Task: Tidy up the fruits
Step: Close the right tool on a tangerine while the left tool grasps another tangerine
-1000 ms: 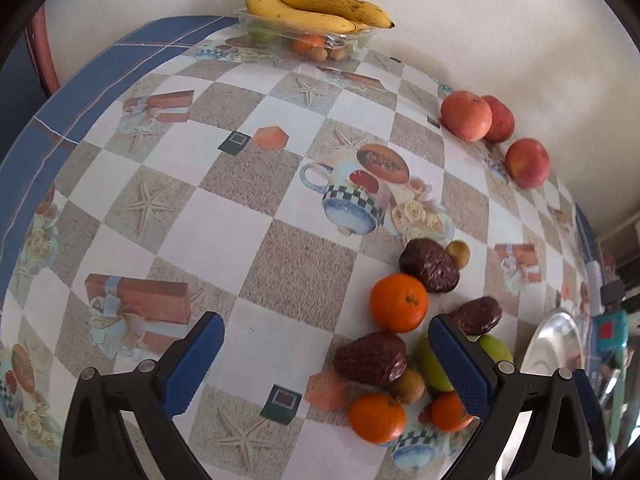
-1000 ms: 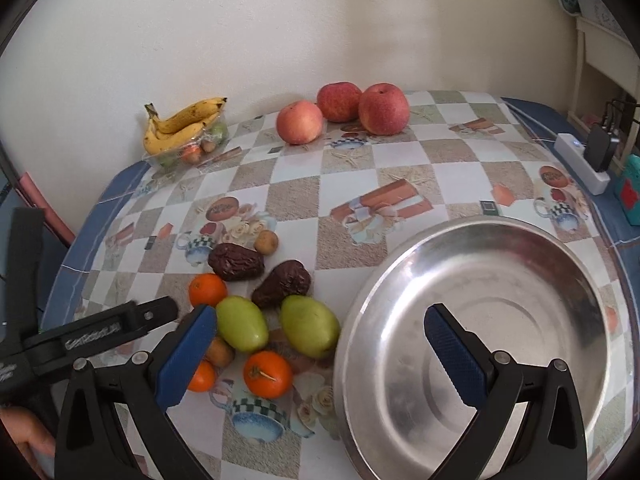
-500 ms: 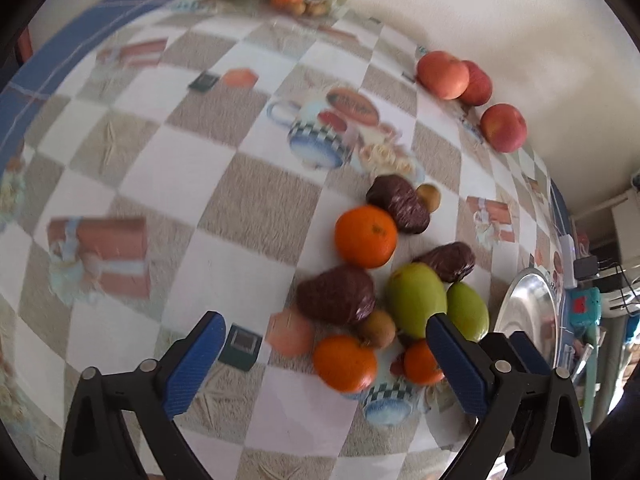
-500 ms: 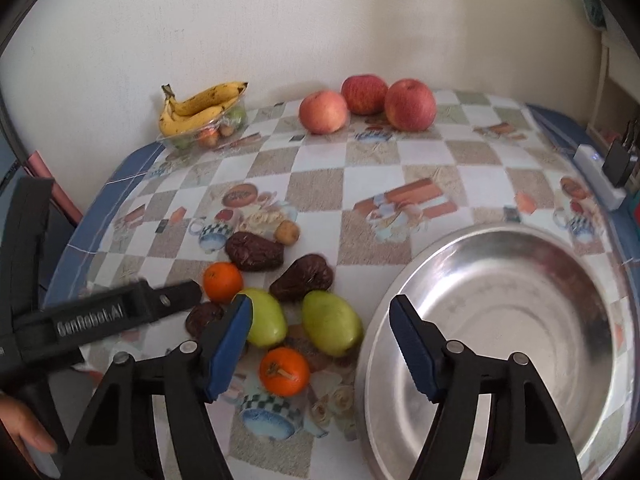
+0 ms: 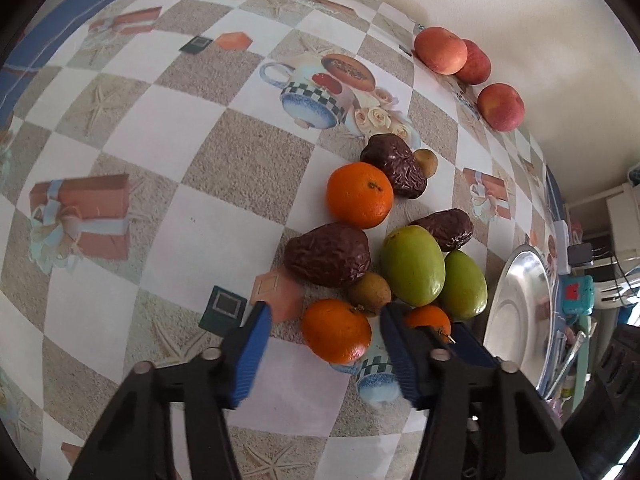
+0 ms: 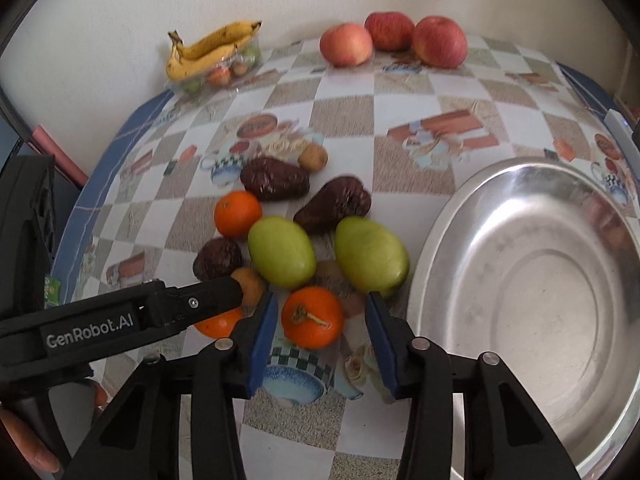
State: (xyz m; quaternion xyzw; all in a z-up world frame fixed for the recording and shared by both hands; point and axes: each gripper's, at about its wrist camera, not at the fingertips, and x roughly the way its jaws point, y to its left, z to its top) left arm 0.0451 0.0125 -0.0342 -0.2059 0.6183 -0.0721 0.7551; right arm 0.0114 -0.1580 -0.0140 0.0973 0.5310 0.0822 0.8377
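Both grippers have dropped in closer to the fruit pile and narrowed their jaws a lot compared to a second ago, when they were spread wide and hanging further back.

Left gripper now has its blue pads on either side of the near orange at the bottom middle of the left view. Jaws are partly closed with a gap on the left pad side, so it's bracketing the fruit, not squeezing it. Right gripper is doing the same thing with the stem-up orange at the lower middle of its own view: pads close on both sides, small gaps showing, no grip yet.

Rest of the pile sits just above the jaws in the right view: two green fruits side by side, three dark wrinkly fruits around them, another orange up left of centre, and a couple of small brown round ones. Pretty tightly bunched, several touching.

Steel bowl fills the right side of the right view, just beside the pile. Three apples are lined up along the wall at the top, and the bananas sit on a clear plastic tray in the upper left. Everything's on that checkered tablecloth.
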